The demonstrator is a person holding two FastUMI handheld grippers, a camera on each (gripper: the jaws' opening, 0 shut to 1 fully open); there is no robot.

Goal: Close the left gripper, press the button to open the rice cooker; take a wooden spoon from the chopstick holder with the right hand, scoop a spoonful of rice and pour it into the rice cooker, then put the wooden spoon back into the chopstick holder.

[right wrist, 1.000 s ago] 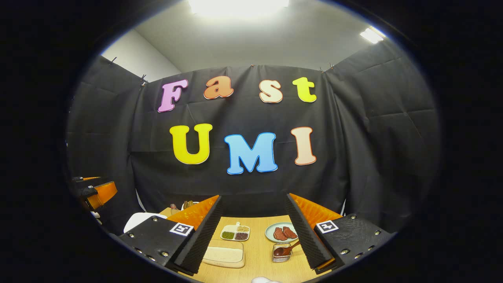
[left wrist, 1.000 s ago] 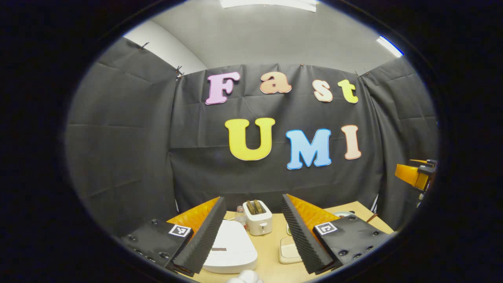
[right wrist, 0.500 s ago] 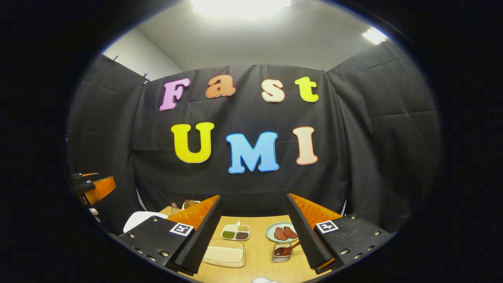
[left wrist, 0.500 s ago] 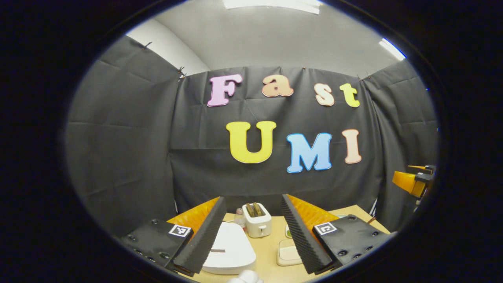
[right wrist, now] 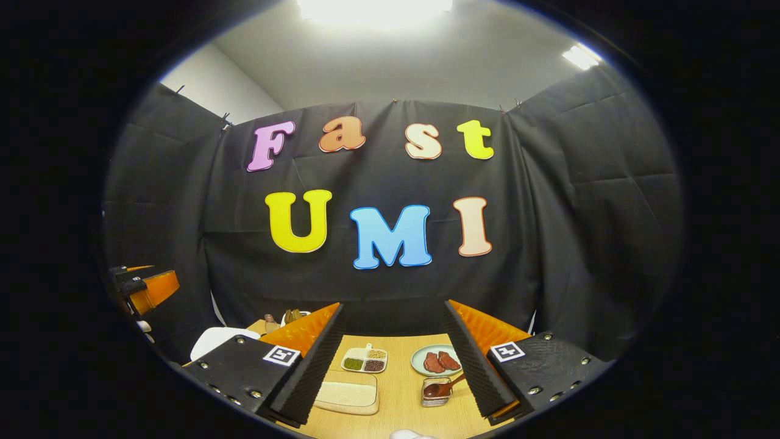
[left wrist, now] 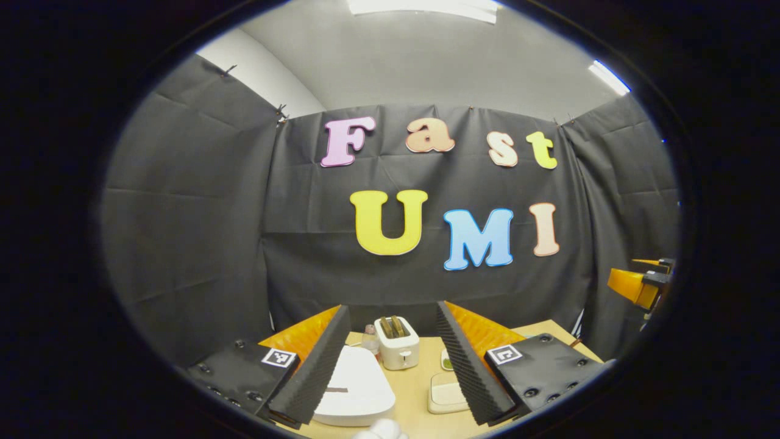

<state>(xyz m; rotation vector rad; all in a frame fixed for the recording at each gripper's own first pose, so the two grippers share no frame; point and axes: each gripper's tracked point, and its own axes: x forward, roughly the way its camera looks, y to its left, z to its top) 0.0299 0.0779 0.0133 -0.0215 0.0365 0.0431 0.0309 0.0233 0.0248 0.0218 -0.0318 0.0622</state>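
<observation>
The fingers of the left gripper (left wrist: 387,366) stand spread wide with nothing between them, and the fingers of the right gripper (right wrist: 390,366) are spread just as wide and equally empty, both held up above the worktop (left wrist: 417,390). Nearest, in the left gripper view, the white rice cooker (left wrist: 356,387) sits low between the left fingers, its lid down and a small dark bar on the top that may be the button, though I cannot tell for sure. It looks like smooth hard plastic, rigid and fairly heavy, so I judge a firm press with the fingertips brought together should not shove it, provided the push goes straight down on the latch rather than glancing off the slick curved lid. Just beyond it stands a white toaster (left wrist: 397,342) with a small bottle (left wrist: 368,338) beside it. In the right gripper view a pale shallow tray (right wrist: 347,394) lies close in, perhaps holding the rice, and a small glass holder (right wrist: 434,391) with a wooden spoon (right wrist: 443,387) leaning in it stands just beside the right-hand finger. The spoon looks light, stiff and dry; I would take it by the upper handle, clear of the rim. Farther back lie a divided dish (right wrist: 365,360) and a plate (right wrist: 434,361).
</observation>
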